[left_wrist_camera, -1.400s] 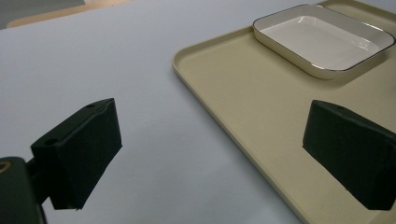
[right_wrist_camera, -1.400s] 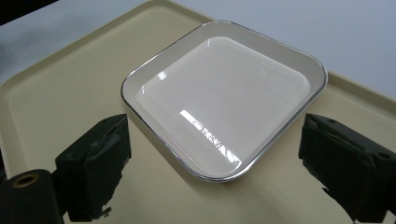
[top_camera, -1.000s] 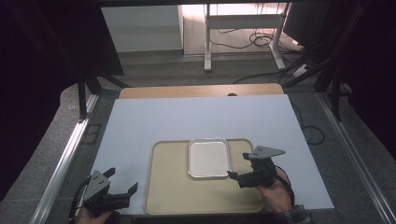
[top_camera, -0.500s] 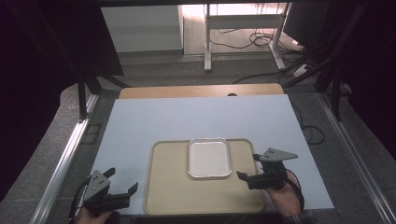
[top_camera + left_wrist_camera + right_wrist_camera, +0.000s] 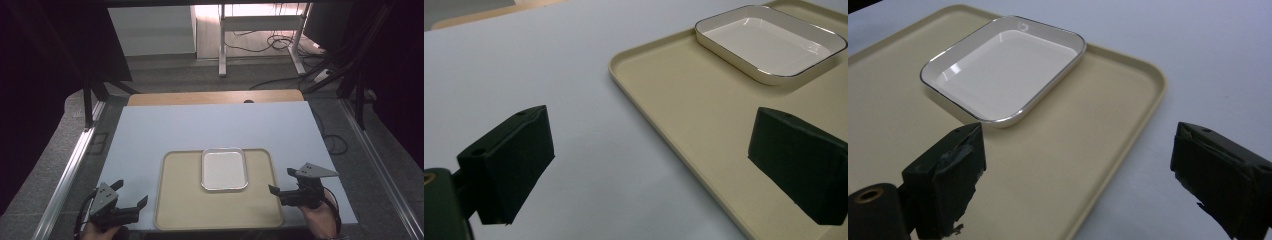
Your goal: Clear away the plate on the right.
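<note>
Between your right gripper's [image 5: 281, 183] two black jaws nothing is held: they stand wide apart, and in the right gripper view one hangs over the right rim of the flat beige rectangular tray [image 5: 1128, 125] while the other hangs over the pale blue-white table sheet [image 5: 1228, 60] beside it. Just beyond them, the shallow white rectangular dish with a dark rim [image 5: 1003, 67] sits on the tray's far half, apart from both jaws. Your left gripper [image 5: 131, 194] is spread just as wide and grips nothing; in the left gripper view one jaw is over the bare sheet [image 5: 524, 65] and the other over the tray's [image 5: 704, 120] near left part, with the dish [image 5: 769, 42] well ahead toward the far right. From the high view, your grippers flank the tray's [image 5: 185, 200] near corners at the table's near edge, the dish [image 5: 224, 169] lying between them and farther from you, nearer your right hand [image 5: 320, 217] than your left.
</note>
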Action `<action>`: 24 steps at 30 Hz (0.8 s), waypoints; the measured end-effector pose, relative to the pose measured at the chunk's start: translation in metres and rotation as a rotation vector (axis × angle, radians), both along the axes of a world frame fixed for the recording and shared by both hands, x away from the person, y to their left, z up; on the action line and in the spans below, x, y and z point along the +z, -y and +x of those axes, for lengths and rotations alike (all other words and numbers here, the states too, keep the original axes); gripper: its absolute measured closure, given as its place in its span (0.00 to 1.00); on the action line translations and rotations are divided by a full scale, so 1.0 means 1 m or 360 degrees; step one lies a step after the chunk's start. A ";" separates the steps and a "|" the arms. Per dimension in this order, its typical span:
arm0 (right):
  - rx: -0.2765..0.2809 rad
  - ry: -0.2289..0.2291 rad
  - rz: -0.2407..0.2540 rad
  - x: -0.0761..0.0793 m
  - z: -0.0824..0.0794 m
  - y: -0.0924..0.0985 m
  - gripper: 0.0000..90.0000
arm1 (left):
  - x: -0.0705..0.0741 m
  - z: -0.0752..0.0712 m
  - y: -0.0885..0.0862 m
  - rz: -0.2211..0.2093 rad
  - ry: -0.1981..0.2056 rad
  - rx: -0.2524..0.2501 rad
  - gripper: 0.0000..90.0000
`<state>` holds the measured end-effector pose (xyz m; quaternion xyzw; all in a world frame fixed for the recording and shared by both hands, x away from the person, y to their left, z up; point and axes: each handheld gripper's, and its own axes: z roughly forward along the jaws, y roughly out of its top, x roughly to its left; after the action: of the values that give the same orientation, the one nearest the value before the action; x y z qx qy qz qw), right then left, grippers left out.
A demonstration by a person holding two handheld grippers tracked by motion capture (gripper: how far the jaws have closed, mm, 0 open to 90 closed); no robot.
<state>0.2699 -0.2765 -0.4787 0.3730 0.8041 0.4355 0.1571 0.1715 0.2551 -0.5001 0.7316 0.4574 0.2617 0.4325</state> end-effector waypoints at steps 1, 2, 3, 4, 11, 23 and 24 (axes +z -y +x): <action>-0.0015 0.0000 0.0001 0.000 -0.001 0.003 0.09 | 0.000 0.000 0.000 0.0000 0.0000 0.0000 0.05; -0.0026 -0.0004 0.0006 0.000 -0.002 0.006 0.09 | 0.000 0.000 0.000 0.0001 -0.0001 0.0001 0.05; -0.0037 -0.0003 0.0007 0.000 -0.003 0.009 0.09 | 0.000 0.000 0.000 0.0000 -0.0001 0.0001 0.05; -0.0048 -0.0002 0.0007 0.000 -0.003 0.011 0.09 | 0.000 0.000 0.000 0.0000 -0.0001 0.0001 0.05; -0.0106 0.0013 -0.0002 0.000 -0.008 0.025 0.09 | 0.000 0.000 0.000 0.0001 -0.0002 0.0001 0.05; -0.0203 0.0017 -0.0040 -0.005 -0.017 0.046 0.09 | 0.000 0.000 0.000 0.0002 -0.0003 0.0003 0.05; -0.0208 0.0010 -0.0038 -0.007 -0.018 0.049 0.09 | 0.000 0.000 0.000 0.0000 -0.0004 0.0003 0.05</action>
<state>0.2520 -0.3257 -0.4860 0.4214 0.7827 0.4158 0.1920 0.1716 0.2553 -0.5001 0.7316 0.4586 0.2612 0.4316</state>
